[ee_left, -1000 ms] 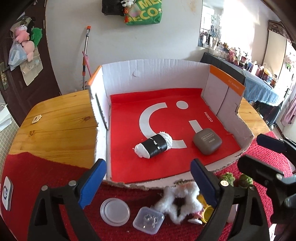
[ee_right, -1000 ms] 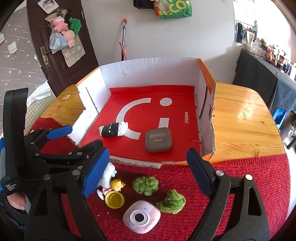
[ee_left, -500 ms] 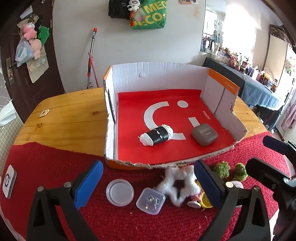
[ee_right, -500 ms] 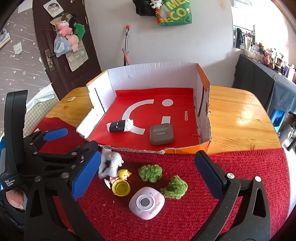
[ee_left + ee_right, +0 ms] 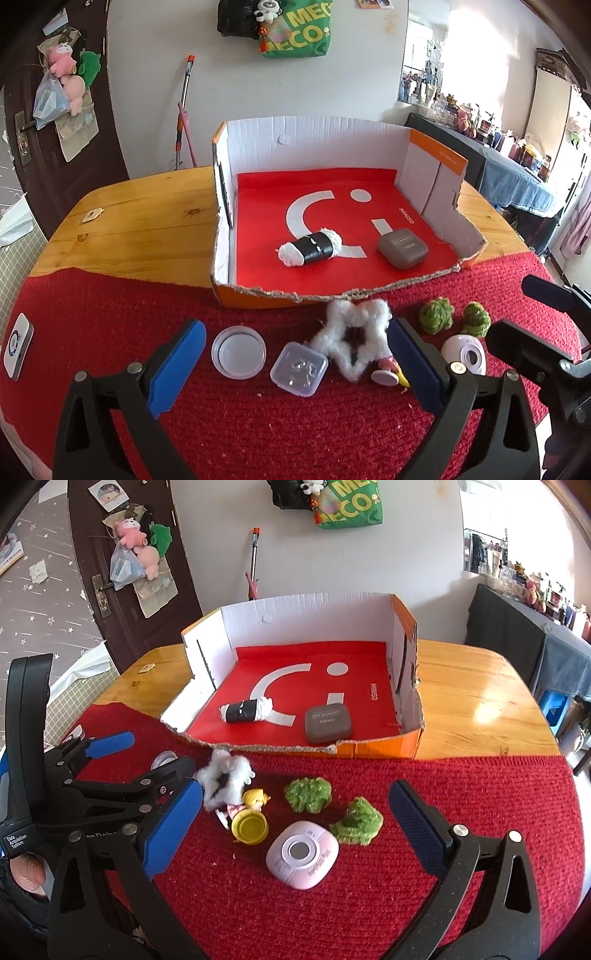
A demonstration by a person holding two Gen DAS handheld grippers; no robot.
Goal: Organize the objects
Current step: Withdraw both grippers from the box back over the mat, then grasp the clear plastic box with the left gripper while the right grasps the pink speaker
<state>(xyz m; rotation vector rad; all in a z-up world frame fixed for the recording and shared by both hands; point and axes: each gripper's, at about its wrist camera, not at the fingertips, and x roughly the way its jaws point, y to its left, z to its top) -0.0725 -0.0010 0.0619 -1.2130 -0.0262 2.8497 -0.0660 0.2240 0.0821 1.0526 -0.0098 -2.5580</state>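
Observation:
An open cardboard box [image 5: 317, 140] [image 5: 303, 616] with a red floor holds a black-and-white fuzzy roll [image 5: 312, 248] [image 5: 246, 710] and a brown case [image 5: 402, 248] [image 5: 328, 723]. On the red mat in front lie a round clear lid [image 5: 238, 351], a small clear square box [image 5: 299, 368], a white fuzzy star [image 5: 352, 334] [image 5: 226, 777], a small doll with a yellow cup [image 5: 249, 818], two green pompoms [image 5: 307, 794] [image 5: 357, 821] and a pink round device [image 5: 302, 853]. My left gripper [image 5: 295, 365] is open and empty above the lid and clear box. My right gripper [image 5: 295, 838] is open and empty above the pink device.
The red mat [image 5: 443, 775] covers the near half of a wooden table [image 5: 147, 221]. A white device [image 5: 16, 345] lies at the mat's left edge. A dark door [image 5: 110, 572], a mop handle [image 5: 184, 110] and a cluttered side table [image 5: 517, 173] stand beyond.
Both grippers have pulled back and up from the box. The loose objects on the mat now show fully between the fingers. Both stay open.

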